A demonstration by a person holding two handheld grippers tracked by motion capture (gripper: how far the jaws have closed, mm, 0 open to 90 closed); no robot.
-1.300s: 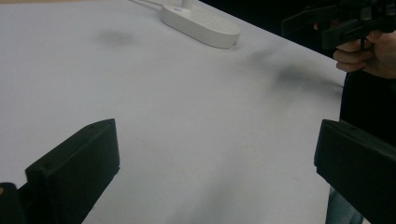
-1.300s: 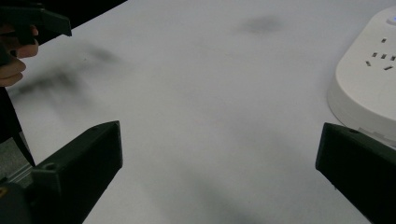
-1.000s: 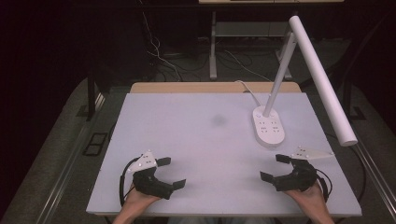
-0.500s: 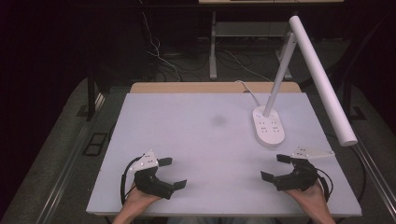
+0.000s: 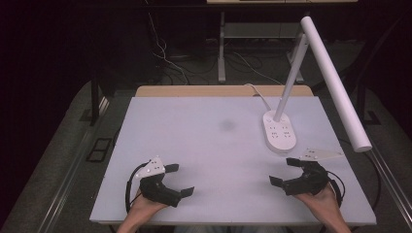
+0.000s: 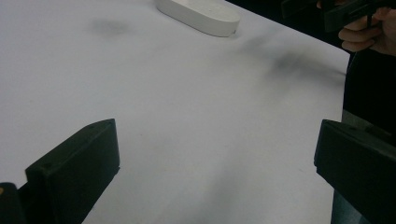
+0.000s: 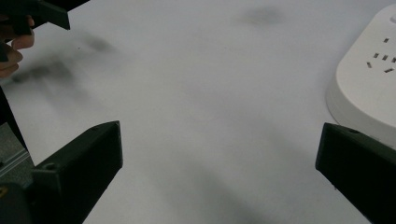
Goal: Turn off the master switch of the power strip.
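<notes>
The left hand-held gripper (image 5: 180,179) and the right hand-held gripper (image 5: 285,171) are held low over the near edge of the white bench (image 5: 204,145), well apart, each with jaws spread wide and empty. A white desk lamp (image 5: 279,131) is seen standing just beyond the right one.

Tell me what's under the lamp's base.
The lamp base sits flat on the white table, near the right gripper. Its underside is hidden by the base itself. A white cord leaves behind it.
</notes>
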